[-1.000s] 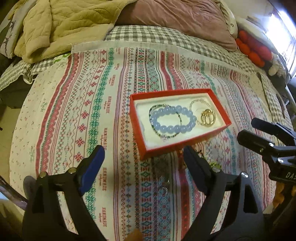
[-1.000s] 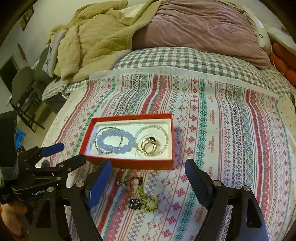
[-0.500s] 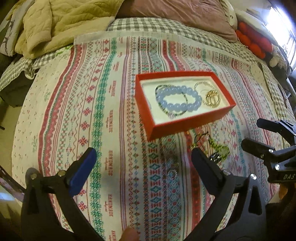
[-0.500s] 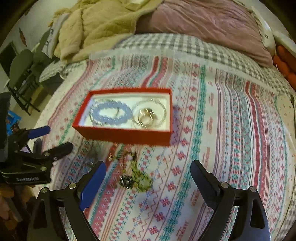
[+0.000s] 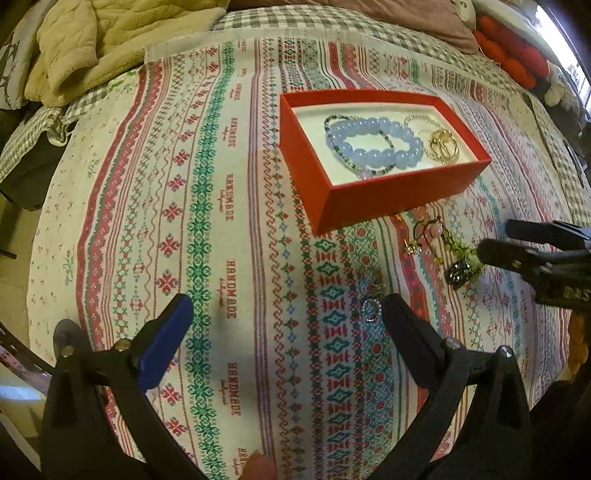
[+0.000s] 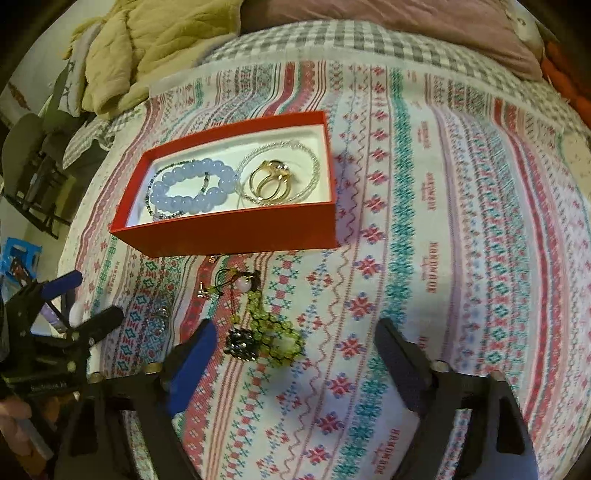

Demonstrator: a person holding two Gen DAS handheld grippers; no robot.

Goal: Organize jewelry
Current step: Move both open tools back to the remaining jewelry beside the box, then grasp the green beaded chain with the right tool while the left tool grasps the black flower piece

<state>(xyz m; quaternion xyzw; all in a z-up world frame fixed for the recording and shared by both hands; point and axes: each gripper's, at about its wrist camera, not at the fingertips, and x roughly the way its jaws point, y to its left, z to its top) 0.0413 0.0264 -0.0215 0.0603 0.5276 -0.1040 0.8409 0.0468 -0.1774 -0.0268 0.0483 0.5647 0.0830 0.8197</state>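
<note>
A red box (image 5: 388, 201) (image 6: 236, 232) lies on the patterned bedspread. It holds a pale blue bead bracelet (image 5: 373, 146) (image 6: 194, 186), a thin dark bead strand, gold rings (image 5: 443, 146) (image 6: 271, 181) and a clear bead bracelet (image 6: 310, 162). In front of the box lie a green bead bracelet with a dark charm (image 5: 460, 264) (image 6: 271, 334), a small pink-bead piece (image 6: 243, 284) and a silver ring (image 5: 371, 310) (image 6: 157, 319). My left gripper (image 5: 284, 325) is open, the ring by its right finger. My right gripper (image 6: 295, 347) is open around the green bracelet.
A tan quilt (image 5: 92, 40) (image 6: 147, 48) and a mauve pillow (image 6: 406, 18) lie at the far end of the bed. A folding chair (image 6: 33, 158) stands off the bed's left side. Red cushions (image 5: 509, 51) sit at the far right.
Both grippers have moved down and closer to the bedspread, tilting toward the loose jewelry in front of the box. The green bracelet now lies between my right fingers. Both stayed open.
</note>
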